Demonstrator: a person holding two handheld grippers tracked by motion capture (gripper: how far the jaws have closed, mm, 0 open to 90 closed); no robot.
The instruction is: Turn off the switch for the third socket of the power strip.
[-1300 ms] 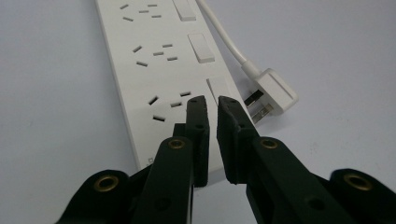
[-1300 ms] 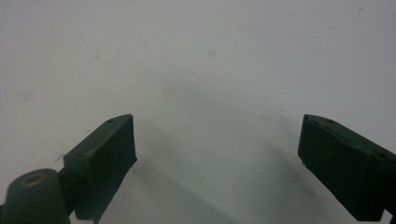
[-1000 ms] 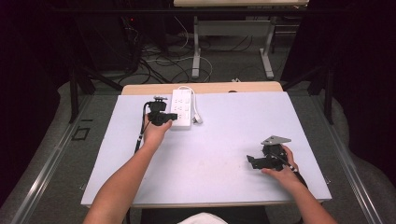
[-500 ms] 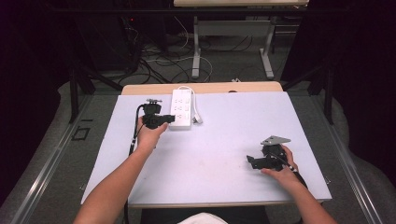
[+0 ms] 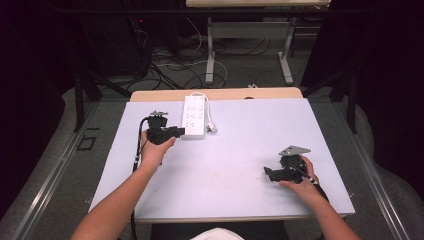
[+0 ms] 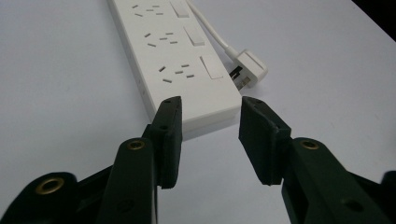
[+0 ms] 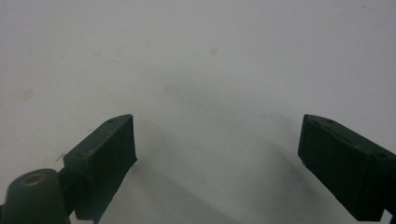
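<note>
My left tongs (image 6: 209, 128) are spread apart, lined up with the near end of the white power strip (image 6: 180, 60) so I can pinch it, I think. Its plug (image 6: 250, 70) lies just beside it on the desk (image 5: 240, 150). My right tongs (image 7: 217, 163) rest wide open over bare desk, waiting.

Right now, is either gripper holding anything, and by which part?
Nothing is held. The left gripper is open, jaws just short of the power strip's near end. The right gripper is open over bare table.
</note>
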